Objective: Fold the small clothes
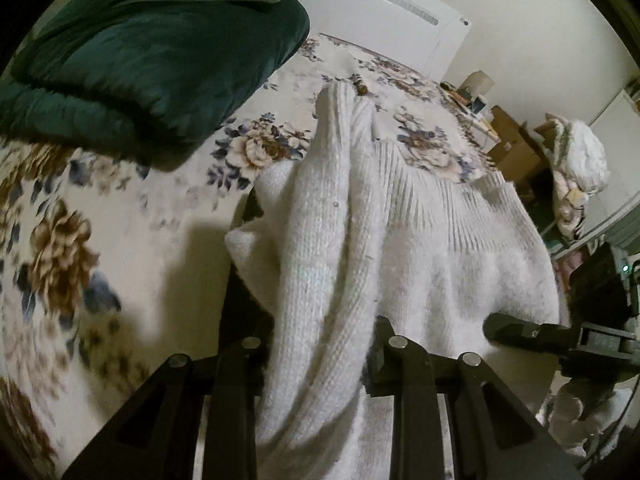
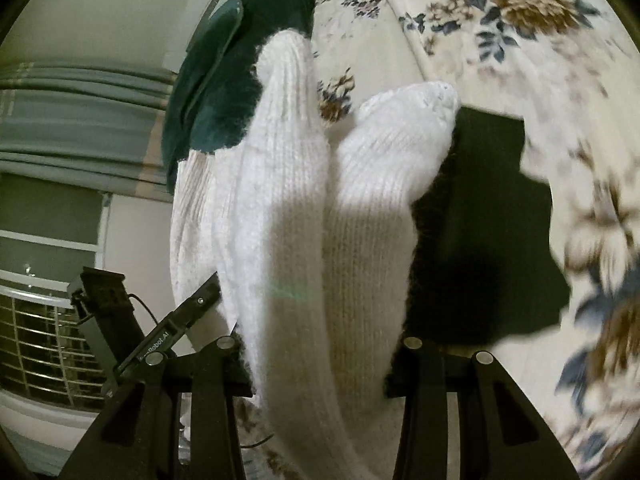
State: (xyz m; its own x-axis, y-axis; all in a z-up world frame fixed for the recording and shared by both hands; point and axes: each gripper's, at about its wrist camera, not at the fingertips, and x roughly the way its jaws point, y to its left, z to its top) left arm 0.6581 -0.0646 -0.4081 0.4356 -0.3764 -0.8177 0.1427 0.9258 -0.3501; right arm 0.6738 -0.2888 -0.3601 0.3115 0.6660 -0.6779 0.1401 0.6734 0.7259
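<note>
A white knitted garment (image 1: 360, 240) hangs bunched between my two grippers above a floral bedspread (image 1: 120, 220). My left gripper (image 1: 320, 344) is shut on a thick fold of it; the knit hides the fingertips. In the right wrist view the same white knit (image 2: 304, 220) drapes up and over, and my right gripper (image 2: 320, 344) is shut on it. The right gripper's black finger (image 1: 532, 334) shows at the right edge of the left wrist view, pinching the knit's edge. The left gripper (image 2: 184, 320) shows at lower left of the right wrist view.
A dark green velvet cushion (image 1: 152, 52) lies on the bed, upper left; it also shows in the right wrist view (image 2: 240, 60). A black cloth (image 2: 488, 220) lies on the bedspread (image 2: 520, 40) under the knit. Boxes and a cluttered chair (image 1: 576, 160) stand at the right.
</note>
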